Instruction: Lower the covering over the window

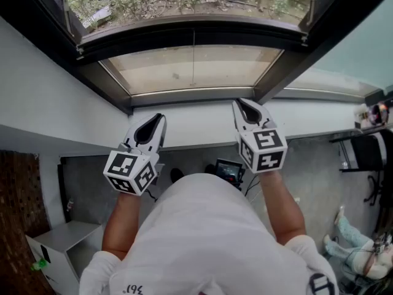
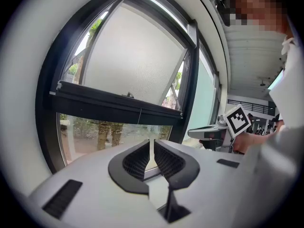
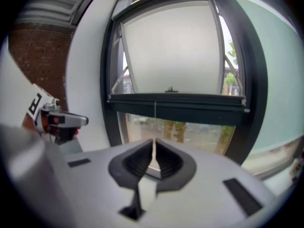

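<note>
A whitish roller blind (image 3: 171, 46) (image 2: 137, 56) covers the upper part of the window and ends in a dark bottom bar (image 3: 175, 103) (image 2: 114, 106). A thin pull cord (image 3: 155, 110) (image 2: 140, 115) (image 1: 193, 60) hangs from the bar's middle. Bare glass shows below the bar. My left gripper (image 1: 161, 117) (image 2: 152, 146) is low at the white sill (image 1: 196, 118), left of the cord, its jaws together around nothing. My right gripper (image 1: 238, 103) (image 3: 153, 148) is at the sill to the cord's right, also shut and empty. Neither touches the cord or the bar.
A dark window frame (image 1: 104, 78) surrounds the pane. A teal panel (image 1: 362, 48) lies to the right, a brick wall (image 1: 18, 214) and a white cabinet (image 1: 61, 238) to the left. A small device (image 1: 228, 169) sits on the floor below. A black chair (image 1: 368, 158) stands at the right.
</note>
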